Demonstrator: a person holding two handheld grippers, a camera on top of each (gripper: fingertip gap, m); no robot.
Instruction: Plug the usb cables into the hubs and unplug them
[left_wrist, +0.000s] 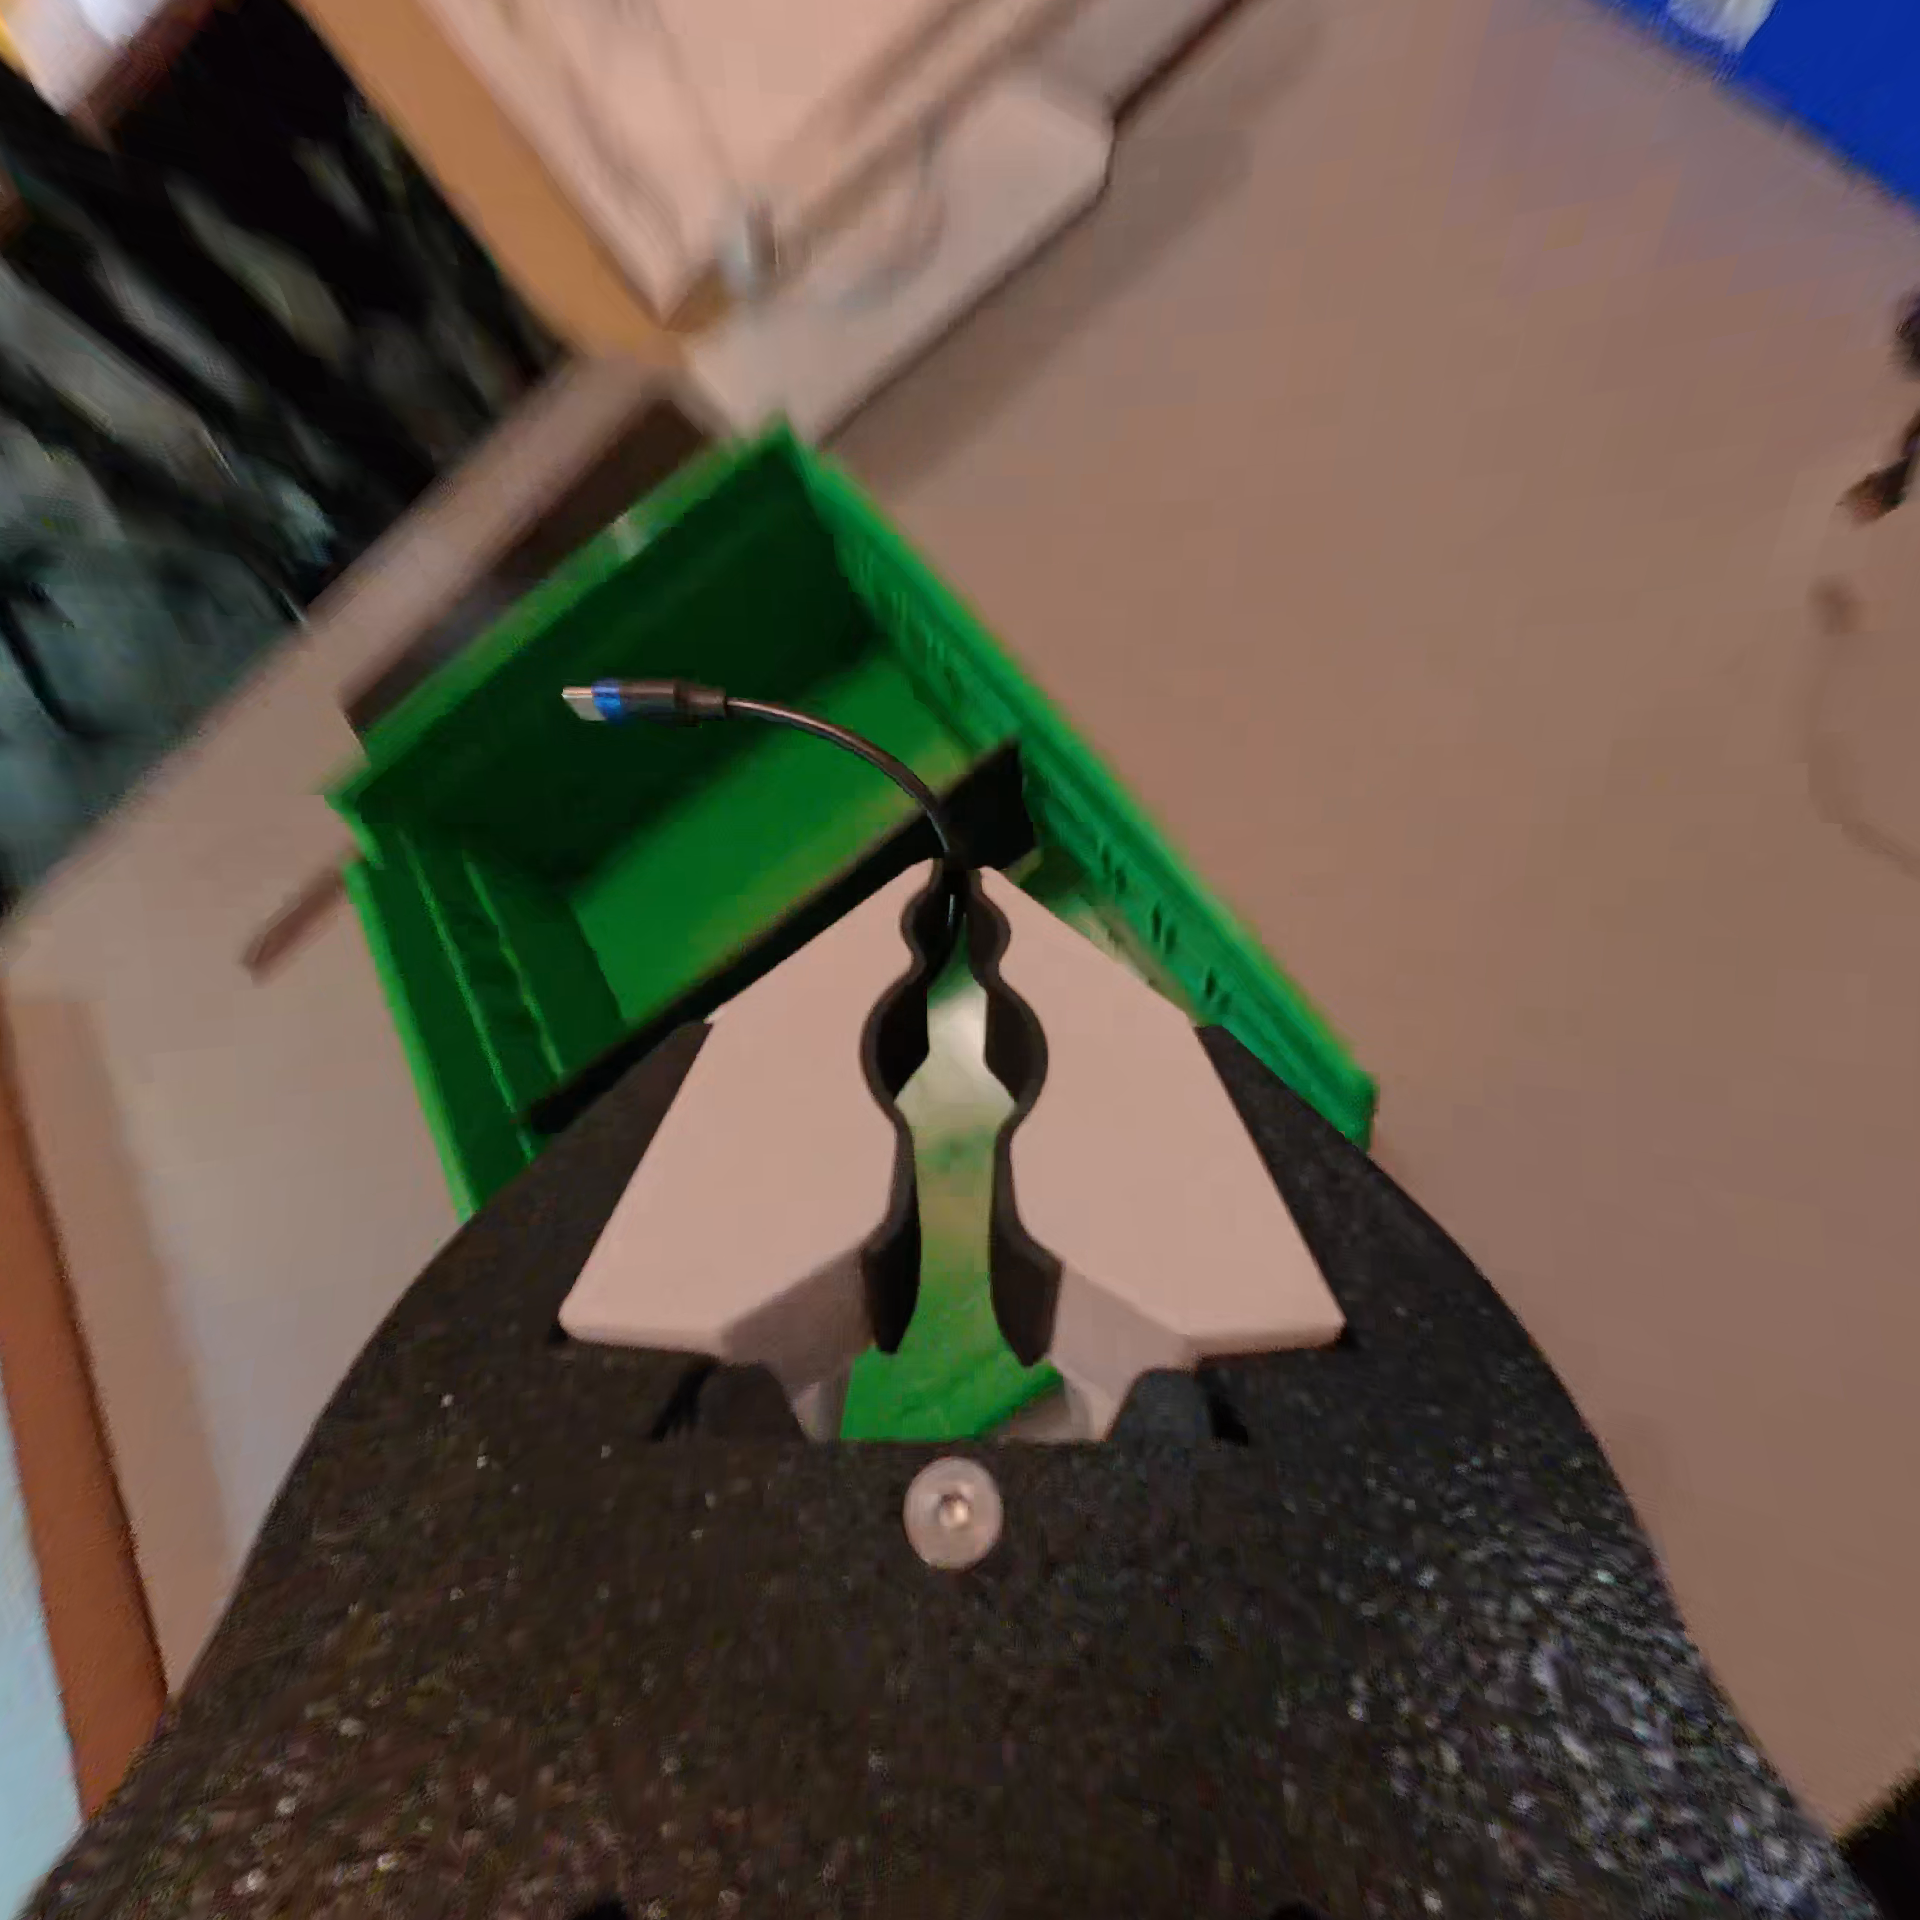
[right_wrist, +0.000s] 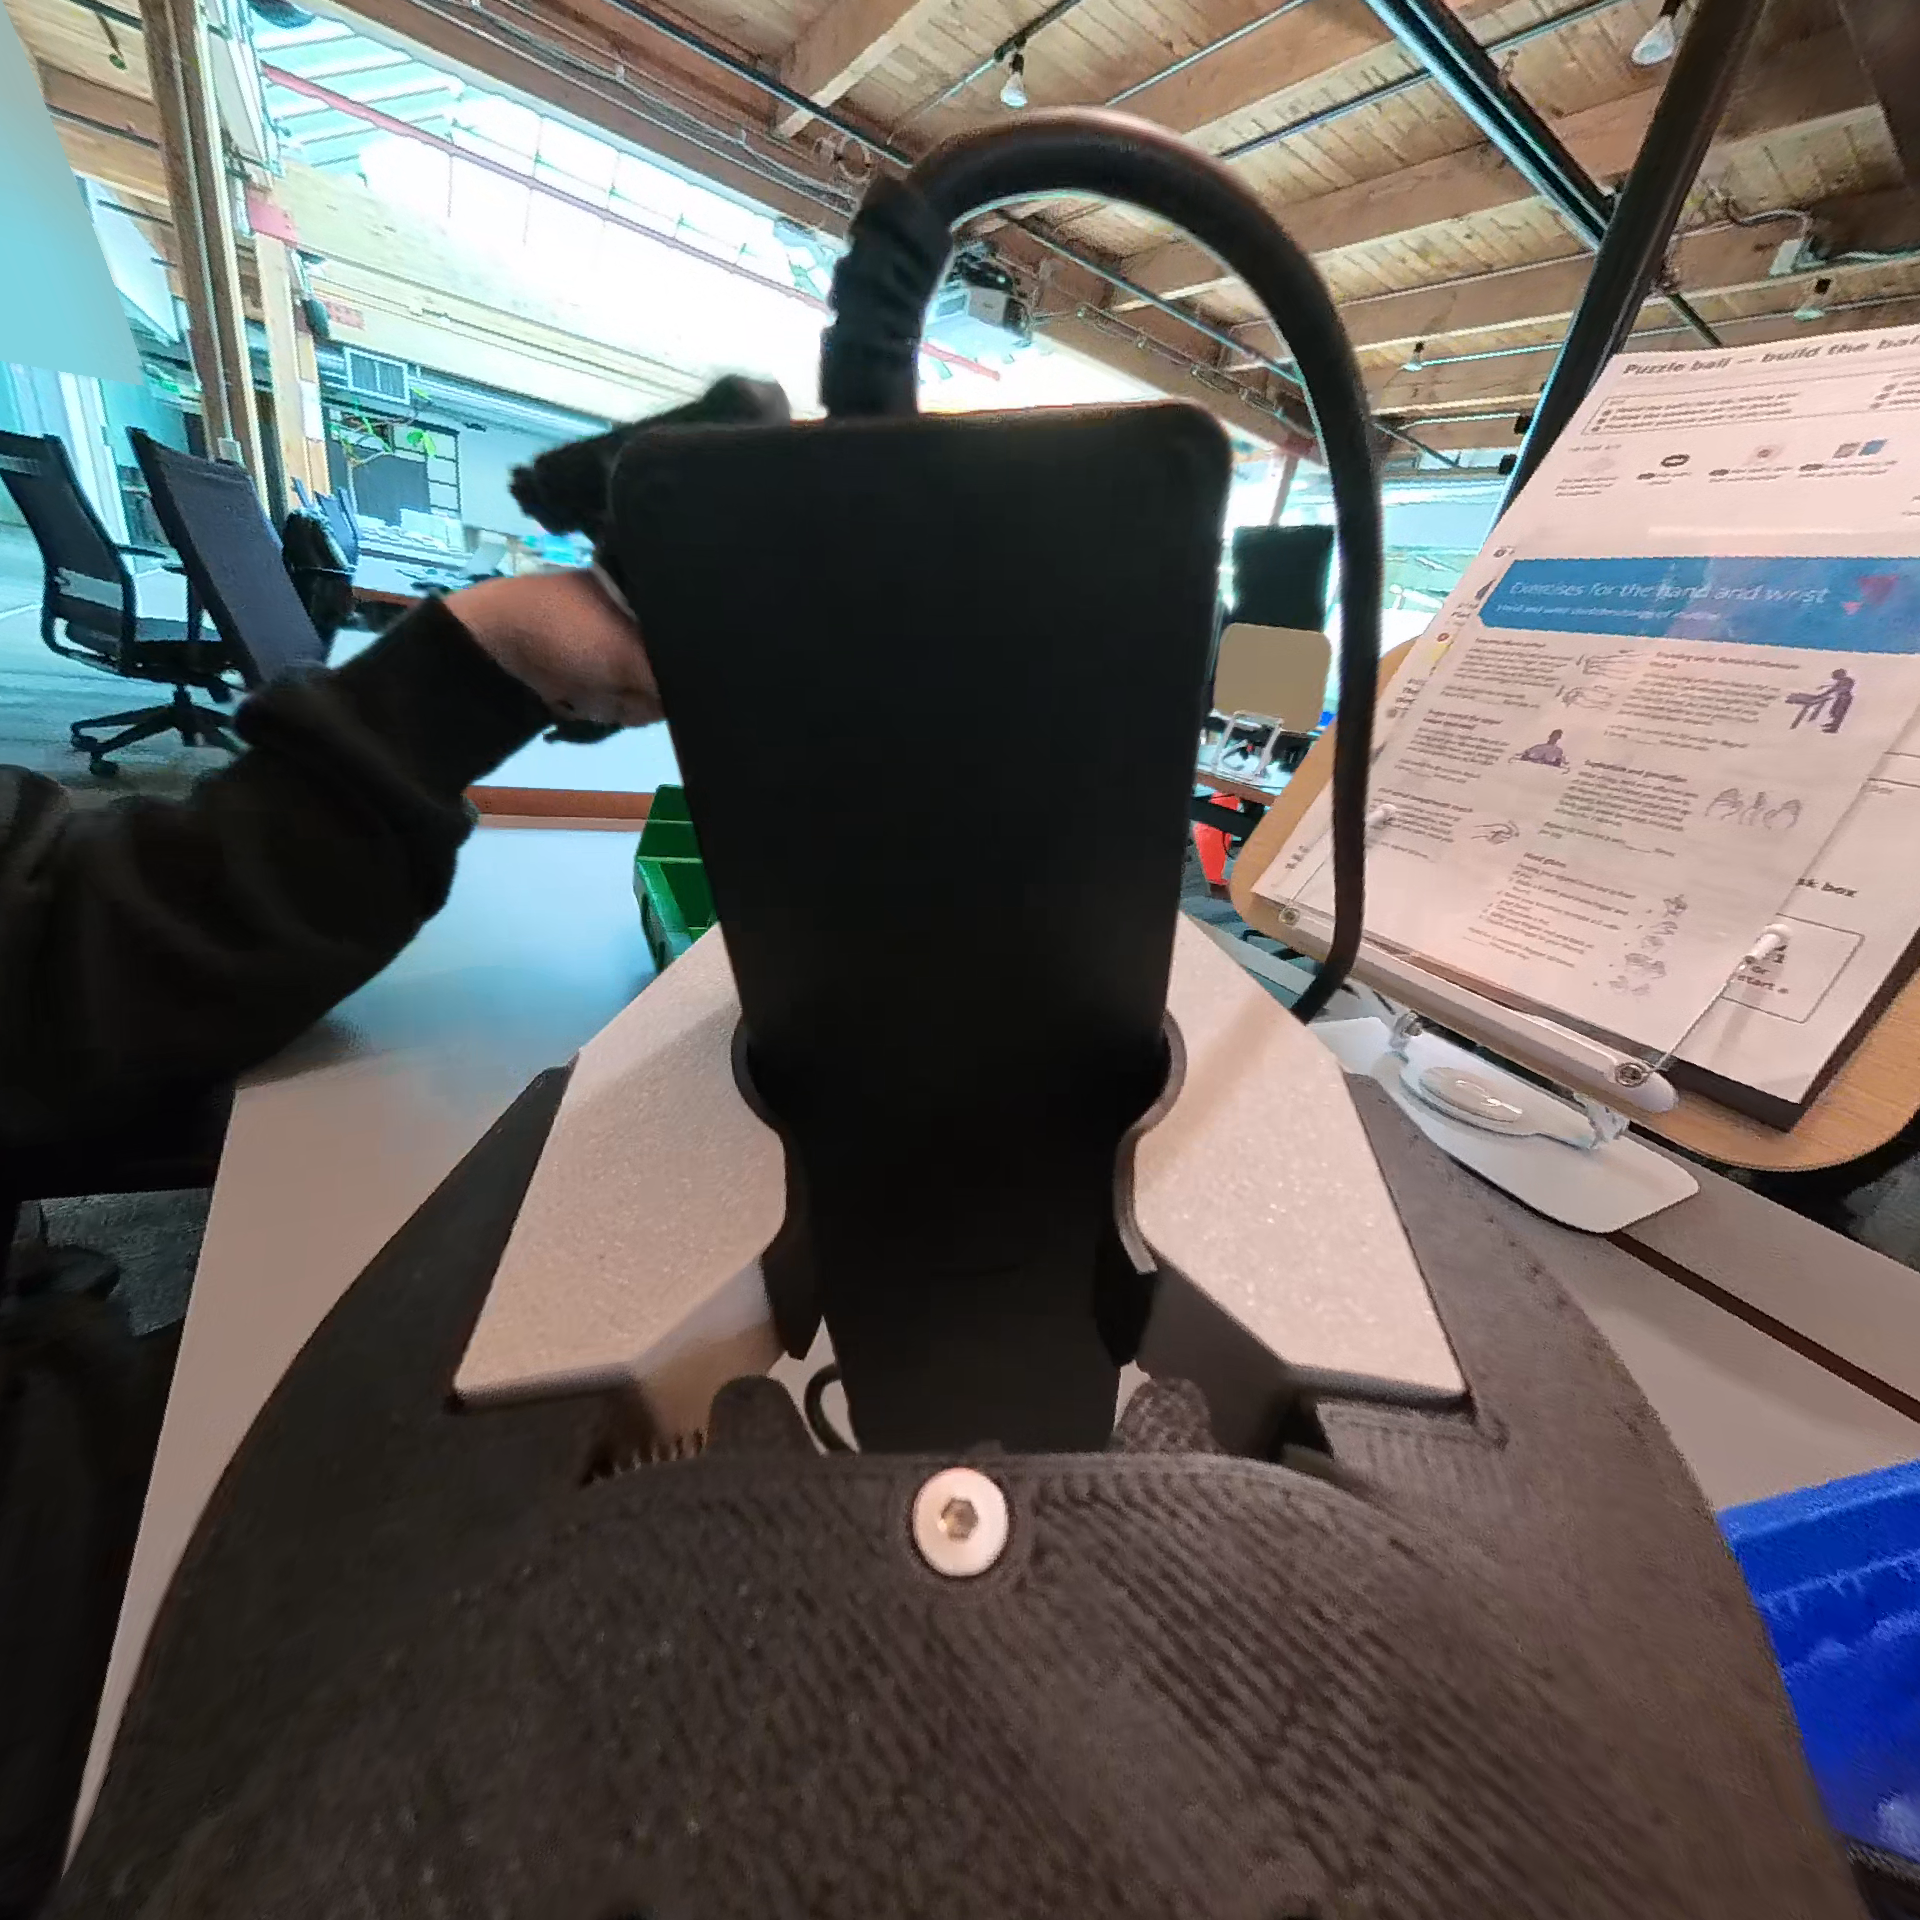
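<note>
In the left wrist view my left gripper (left_wrist: 951, 899) is shut on a thin black USB cable (left_wrist: 873, 753). The cable arcs up and left from the fingertips to a blue and silver plug (left_wrist: 613, 704), which hangs free above a green bin (left_wrist: 727, 883). In the right wrist view my right gripper (right_wrist: 961, 1049) is shut on a flat black hub (right_wrist: 914, 779) and holds it upright above the table. The hub's thick black cord (right_wrist: 1351, 623) loops over its top and down to the right. The hub's ports are hidden.
A flat black piece (left_wrist: 992, 805) lies across the green bin, which also shows in the right wrist view (right_wrist: 675, 883). A person's dark sleeve and hand (right_wrist: 312, 831) reach in from the left. A slanted document stand (right_wrist: 1610, 810) stands at the right, with a blue bin (right_wrist: 1829, 1621) near it. The table (left_wrist: 1403, 779) is grey.
</note>
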